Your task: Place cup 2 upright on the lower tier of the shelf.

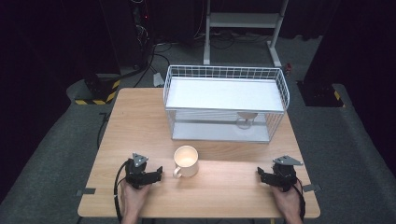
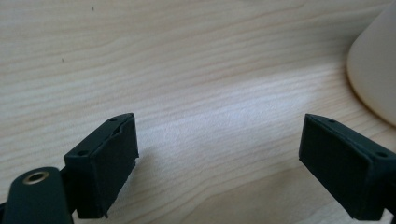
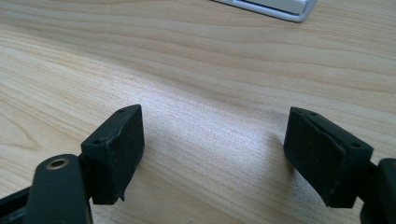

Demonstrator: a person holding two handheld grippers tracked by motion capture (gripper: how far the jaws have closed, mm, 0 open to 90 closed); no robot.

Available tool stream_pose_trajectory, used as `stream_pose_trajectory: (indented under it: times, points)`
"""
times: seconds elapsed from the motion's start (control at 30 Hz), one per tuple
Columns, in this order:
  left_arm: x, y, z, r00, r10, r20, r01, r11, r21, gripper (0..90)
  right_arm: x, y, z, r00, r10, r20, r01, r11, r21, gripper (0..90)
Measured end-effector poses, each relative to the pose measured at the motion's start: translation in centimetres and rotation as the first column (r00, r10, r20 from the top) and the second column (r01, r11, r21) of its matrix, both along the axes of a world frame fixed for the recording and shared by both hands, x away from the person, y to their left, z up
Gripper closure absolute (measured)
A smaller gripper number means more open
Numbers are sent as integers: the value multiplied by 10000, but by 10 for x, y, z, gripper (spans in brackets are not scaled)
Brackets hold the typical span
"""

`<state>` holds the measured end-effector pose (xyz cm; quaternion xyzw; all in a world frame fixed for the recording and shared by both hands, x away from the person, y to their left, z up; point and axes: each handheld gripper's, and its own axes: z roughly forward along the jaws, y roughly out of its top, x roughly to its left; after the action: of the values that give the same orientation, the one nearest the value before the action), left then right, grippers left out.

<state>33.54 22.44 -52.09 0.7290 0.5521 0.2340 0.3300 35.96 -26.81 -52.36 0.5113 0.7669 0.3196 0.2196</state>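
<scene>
The wooden table (image 1: 140, 121) takes up the middle of the high view. On it, toward twelve o'clock from the table's centre, stands a white wire rack (image 1: 224, 102) with a flat upper shelf and a lower tray. Under the shelf, at the rack's four o'clock end, a small pale stemmed cup (image 1: 245, 119) stands behind the wire front.

Below the rack, just at six o'clock of the table's centre, a cream mug (image 1: 186, 161) stands upright with its mouth open to the camera and its handle turned toward seven o'clock. Bare wood lies between it and the rack's front edge.

The left gripper (image 1: 160, 173) rests near the table's front edge at about nine o'clock of the mug, close beside it but apart, pointing toward the mug. In the left gripper view its jaws stand wide apart with only wood grain between them, and the mug's rounded wall sits at two o'clock, outside the far jaw.

The right gripper (image 1: 259, 174) lies well apart at three o'clock of the mug, pointing inward. In the right gripper view its jaws are spread with nothing between them; a corner of the rack's base shows at one o'clock.

Nothing lies between either gripper and the mug.
</scene>
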Motion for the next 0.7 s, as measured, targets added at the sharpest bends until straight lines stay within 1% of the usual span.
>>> stream_pose_trajectory:
  times: [0.07, 0.17, 0.27, 0.37, 0.47, 0.53, 0.67, 0.7]
  points:
    - [-1, -2, 3, 9998, -74, 179, 77, 9998, -162, 121, 0, 0, 0, 10000, -5, 0, 5, 10000, -4, 201]
    - [-4, -6, 8, 9990, -354, 281, 360, 9992, -199, 124, 0, 0, 0, 10000, -9, -4, 9, 10000, -2, 200]
    - [-6, -8, 9, 9983, -503, 280, 508, 9985, -200, 124, 0, 0, 0, 10000, -8, -2, 8, 10000, 0, 200]
    - [-10, -10, 10, 9968, -763, 227, 773, 9959, -474, 124, 0, 0, 0, 10000, -7, -3, 7, 10000, 1, 201]
    - [-14, -10, 12, 9954, -905, 316, 919, 9946, -474, 123, 0, 0, 0, 10000, -10, -4, 10, 10000, 5, 200]
    - [-16, -12, 13, 9946, -970, 380, 991, 9934, -585, 123, 0, 0, 0, 10000, -7, -4, 7, 10000, 4, 200]
    - [-21, -15, 16, 9946, -996, 295, 1009, 9937, -483, 127, 0, 0, 0, 10000, -10, -4, 10, 10000, 3, 200]
    - [-23, -15, 18, 9941, -1027, 360, 1041, 9938, -385, 129, 0, 0, 0, 10000, -10, -3, 10, 10000, 3, 200]
